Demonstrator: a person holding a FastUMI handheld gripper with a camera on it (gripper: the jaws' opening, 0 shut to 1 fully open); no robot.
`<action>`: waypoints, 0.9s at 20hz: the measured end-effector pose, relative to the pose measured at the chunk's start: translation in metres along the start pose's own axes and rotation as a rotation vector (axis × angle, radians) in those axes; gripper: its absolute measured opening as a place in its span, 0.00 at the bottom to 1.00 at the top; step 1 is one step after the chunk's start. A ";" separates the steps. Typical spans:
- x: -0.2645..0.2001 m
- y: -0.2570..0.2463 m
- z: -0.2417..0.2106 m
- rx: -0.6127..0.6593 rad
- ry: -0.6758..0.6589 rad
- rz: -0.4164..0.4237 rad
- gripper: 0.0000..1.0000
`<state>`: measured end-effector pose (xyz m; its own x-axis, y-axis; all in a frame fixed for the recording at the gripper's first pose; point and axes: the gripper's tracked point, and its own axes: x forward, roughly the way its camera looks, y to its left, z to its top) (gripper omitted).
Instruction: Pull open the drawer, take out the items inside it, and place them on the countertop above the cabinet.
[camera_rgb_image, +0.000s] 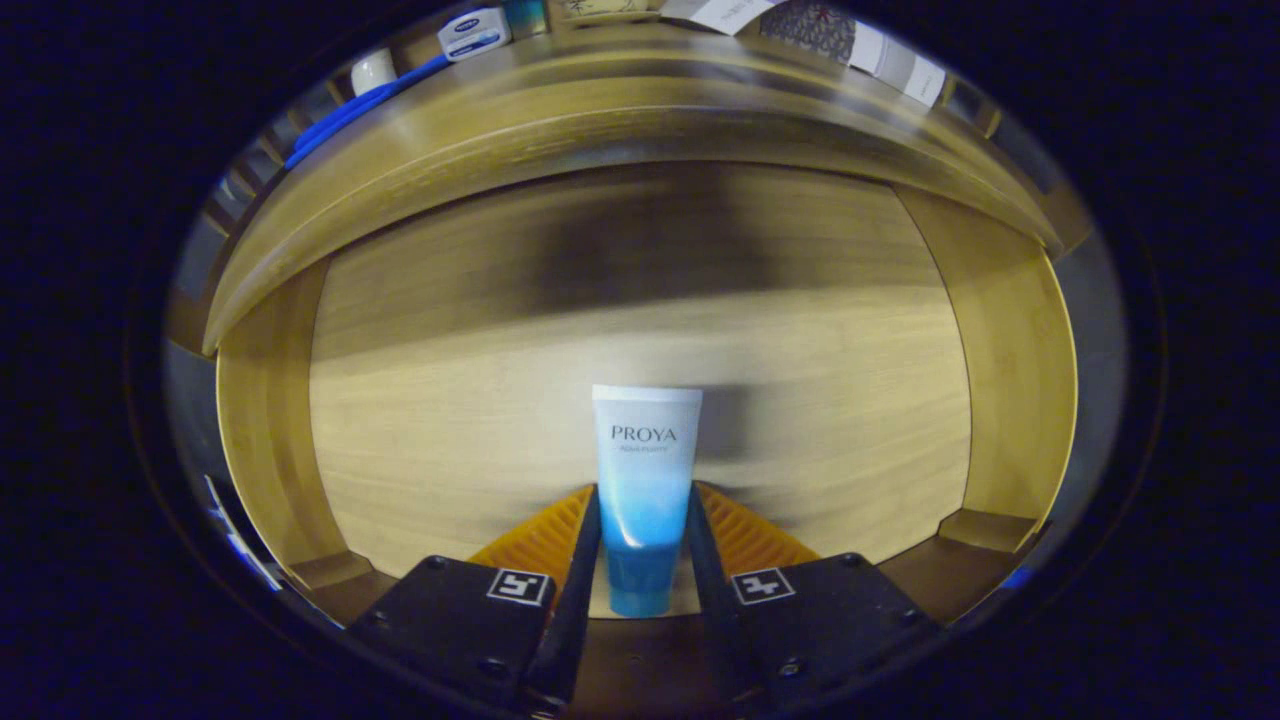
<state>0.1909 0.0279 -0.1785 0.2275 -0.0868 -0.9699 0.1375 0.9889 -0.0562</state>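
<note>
Fingers (560, 535) closed narrow on white-and-blue tube (645, 490), pressing both its sides; tube stands cap-down between them, over open wooden drawer (640, 330); drawer floor bare around tube; table (620, 90) edge above drawer; on it blue-and-white tub (473, 32), blue toothbrush (360, 105), white cup (373, 70), patterned box (820, 25), all partly cut off, blurred.
</note>
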 end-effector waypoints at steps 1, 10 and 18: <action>-0.001 -0.001 0.001 0.002 -0.006 -0.005 0.52; -0.051 0.004 0.002 -0.031 -0.084 0.026 0.48; -0.112 0.008 0.013 -0.053 -0.169 0.038 0.48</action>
<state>0.1790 0.0439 -0.0673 0.3908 -0.0640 -0.9182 0.0761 0.9964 -0.0370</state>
